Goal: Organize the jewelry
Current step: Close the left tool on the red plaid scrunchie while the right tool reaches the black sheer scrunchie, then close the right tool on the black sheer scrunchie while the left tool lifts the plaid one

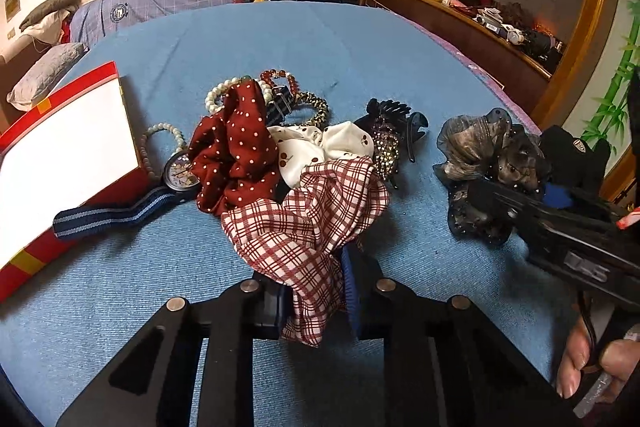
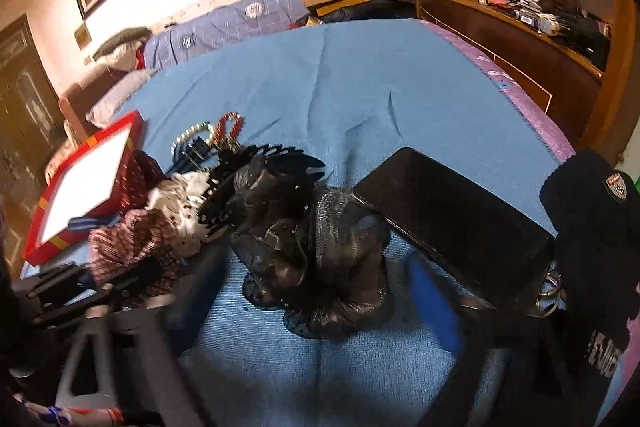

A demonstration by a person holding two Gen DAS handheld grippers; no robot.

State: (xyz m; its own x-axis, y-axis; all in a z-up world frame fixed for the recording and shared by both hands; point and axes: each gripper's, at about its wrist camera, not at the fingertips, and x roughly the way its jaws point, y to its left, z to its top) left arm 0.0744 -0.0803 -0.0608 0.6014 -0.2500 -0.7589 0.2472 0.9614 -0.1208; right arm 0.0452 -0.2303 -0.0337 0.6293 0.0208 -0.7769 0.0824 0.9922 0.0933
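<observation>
1. Blue woven bedspread [image 1: 168,259] covering the bed; accessories heaped at its centre.
2. Left gripper [image 1: 314,303]: jaws closed on the red-and-white plaid scrunchie [image 1: 308,219], fabric pinched between the blue pads and bunched upward.
3. Plaid scrunchie touching the dark red polka-dot scrunchie [image 1: 234,155] and the white cherry-print scrunchie [image 1: 320,147] just behind it.
4. Wristwatch [image 1: 180,173] with striped navy strap lying left of the polka-dot scrunchie, strap end against the red box [image 1: 40,255] with white interior.
5. Pearl bracelet [image 1: 164,131] beside the watch; second pearl strand [image 1: 218,93], red bead bracelet [image 1: 280,79] and leopard-pattern hair tie [image 1: 316,109] behind the pile.
6. Black claw clip [image 1: 394,113] and a rhinestone clip [image 1: 386,151] right of the cherry scrunchie.
7. Dark sheer organza scrunchie [image 2: 316,259] lying apart from the heap, to its right.
8. Right gripper [image 2: 316,311]: blurred in its own view, jaws set wide on either side of the organza scrunchie, not closed on it; contact cannot be told.
9. Black phone [image 2: 452,223] face up just right of the organza scrunchie, one corner overlapping it.
10. Black knitted item [image 2: 592,227] with a shield badge at far right.
</observation>
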